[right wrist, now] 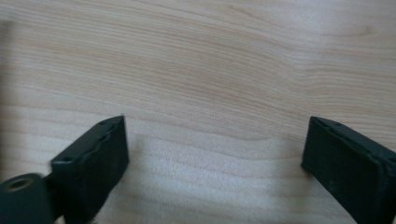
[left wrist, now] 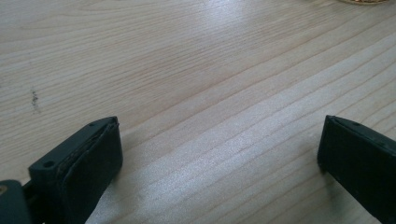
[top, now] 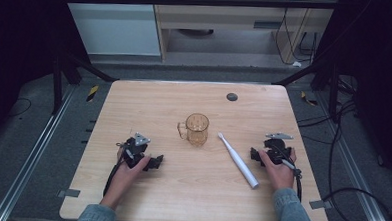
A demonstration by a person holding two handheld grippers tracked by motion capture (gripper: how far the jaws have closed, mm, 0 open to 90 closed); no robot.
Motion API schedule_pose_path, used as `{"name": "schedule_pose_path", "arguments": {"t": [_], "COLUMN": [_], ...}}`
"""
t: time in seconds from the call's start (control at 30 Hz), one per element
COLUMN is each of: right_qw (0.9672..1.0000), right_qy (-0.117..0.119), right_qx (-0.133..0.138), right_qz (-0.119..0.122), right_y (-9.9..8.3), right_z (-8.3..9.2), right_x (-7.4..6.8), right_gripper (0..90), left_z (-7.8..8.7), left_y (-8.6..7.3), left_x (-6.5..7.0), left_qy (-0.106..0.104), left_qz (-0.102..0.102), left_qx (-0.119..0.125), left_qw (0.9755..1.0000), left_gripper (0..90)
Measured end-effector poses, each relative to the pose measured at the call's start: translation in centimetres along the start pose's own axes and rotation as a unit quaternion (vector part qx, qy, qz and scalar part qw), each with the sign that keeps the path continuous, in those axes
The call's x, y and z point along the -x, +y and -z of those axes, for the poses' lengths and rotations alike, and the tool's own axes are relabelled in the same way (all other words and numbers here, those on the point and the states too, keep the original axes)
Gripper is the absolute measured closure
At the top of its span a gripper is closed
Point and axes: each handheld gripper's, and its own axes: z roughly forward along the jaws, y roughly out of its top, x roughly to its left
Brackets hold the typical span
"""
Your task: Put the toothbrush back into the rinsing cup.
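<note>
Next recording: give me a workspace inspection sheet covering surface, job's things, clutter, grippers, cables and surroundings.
Surface: light wooden table, dark round disc near the far edge.
Job's things: amber glass mug upright mid-table, handle toward the left gripper; white toothbrush lying flat to its right, apart from it.
Clutter: nothing seen.
Grippers: left gripper open, nothing between its jaws; right gripper open, nothing between its jaws; both low over bare wood.
Cables: one trails from each gripper; more lie on the floor at right.
Surroundings: grey floor, metal rails, black frame.
</note>
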Motion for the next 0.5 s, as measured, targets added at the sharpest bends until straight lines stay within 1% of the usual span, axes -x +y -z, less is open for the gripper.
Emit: {"name": "schedule_pose_path", "arguments": {"t": [0.1, 0.13, 0.17, 0.2, 0.23, 0.27, 0.3, 0.33, 0.43, 0.47, 0.5], "right_qw": [0.9996, 0.9996, 0.9992, 0.9992, 0.9990, 0.9983, 0.9975, 0.9972, 0.9944, 0.9935, 0.9935], "right_qy": [-0.004, 0.002, 0.007, 0.007, 0.009, 0.011, 0.020, 0.023, 0.045, 0.046, 0.046], "right_qx": [-0.001, 0.001, 0.003, 0.003, 0.004, 0.008, -0.001, -0.009, -0.020, -0.022, -0.022], "right_qz": [0.027, 0.028, 0.038, 0.038, 0.043, 0.056, 0.068, 0.071, 0.094, 0.102, 0.102], "right_y": [0.2, 0.3, 0.3, 0.3, 0.4, 0.6, 0.7, 0.8, 1.1, 1.2, 1.2], "right_z": [1.2, 1.8, 2.3, 2.3, 2.9, 3.7, 4.6, 4.9, 6.1, 6.3, 6.3], "right_x": [-0.4, -0.6, -0.7, -0.7, -1.0, -1.3, -1.8, -2.1, -3.3, -3.6, -3.6], "right_gripper": [9.9, 10.8, 12.0, 12.0, 14.6, 18.8, 20.2, 20.4, 25.0, 25.6, 25.6], "left_z": [0.0, 0.0, 0.0, 0.0, 0.0, 0.0, 0.0, 0.0, 0.0, 0.0, 0.0], "left_y": [0.0, 0.0, 0.0, 0.0, 0.0, 0.0, 0.0, 0.0, 0.0, 0.0, 0.0], "left_x": [0.0, 0.0, 0.0, 0.0, 0.0, 0.0, 0.0, 0.0, 0.0, 0.0, 0.0], "left_qy": [0.000, 0.000, 0.000, 0.000, 0.000, 0.000, 0.000, 0.000, 0.000, 0.000, 0.000], "left_qz": [0.000, 0.000, 0.000, 0.000, 0.000, 0.001, 0.000, 0.000, 0.000, 0.000, 0.000], "left_qx": [0.000, 0.000, 0.000, 0.000, 0.000, 0.001, 0.000, 0.000, 0.000, 0.000, 0.000], "left_qw": [1.0000, 1.0000, 1.0000, 1.0000, 1.0000, 1.0000, 1.0000, 1.0000, 1.0000, 1.0000, 1.0000], "left_gripper": [0.0, 0.0, 0.0, 0.0, 0.0, 0.0, 0.0, 0.0, 0.0, 0.0, 0.0]}}
